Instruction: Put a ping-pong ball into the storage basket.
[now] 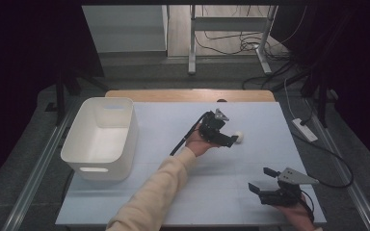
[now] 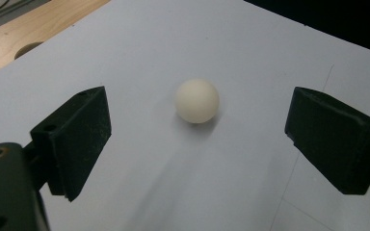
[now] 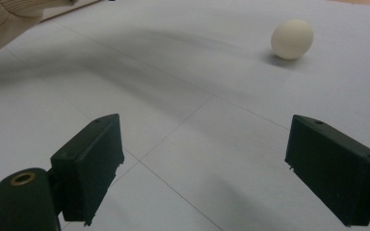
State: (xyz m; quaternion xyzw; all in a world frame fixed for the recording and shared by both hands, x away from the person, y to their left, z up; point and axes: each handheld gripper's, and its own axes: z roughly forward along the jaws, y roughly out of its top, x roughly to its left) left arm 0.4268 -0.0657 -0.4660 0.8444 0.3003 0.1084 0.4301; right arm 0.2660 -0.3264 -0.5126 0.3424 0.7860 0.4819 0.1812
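From above, the bench [image 1: 139,202] is covered by a pale sheet, with a strip of bare wood showing along its far edge. A white bin [image 1: 101,138] with cut-out handles stands on the left part of the bench, open side up. The person's left arm, in a cream sleeve [image 1: 159,192], reaches forward across the middle, and the left hand-held gripper [image 1: 231,140] points to the right with a small white ball [image 1: 239,137] just beyond its tip; from this height I cannot tell whether they touch. The right hand-held gripper [image 1: 262,179] sits low near the front right corner, held in the right hand [image 1: 301,216], its jaws spread and well apart from the ball. A white power strip [image 1: 304,129] lies on the floor off the right edge of the bench. In the left gripper view, the ball [image 2: 197,101] rests on the sheet between and slightly ahead of the two black jaws, which stand wide open and clear of it on both sides; the left hand-held gripper [image 2: 197,139] grips nothing. In the right gripper view, the right hand-held gripper [image 3: 204,166] is likewise released, jaws wide with only sheet between them, and the ball [image 3: 292,39] lies farther off at the upper right, casting a small shadow. The cream sleeve [image 3: 9,17] shows in the top left corner.
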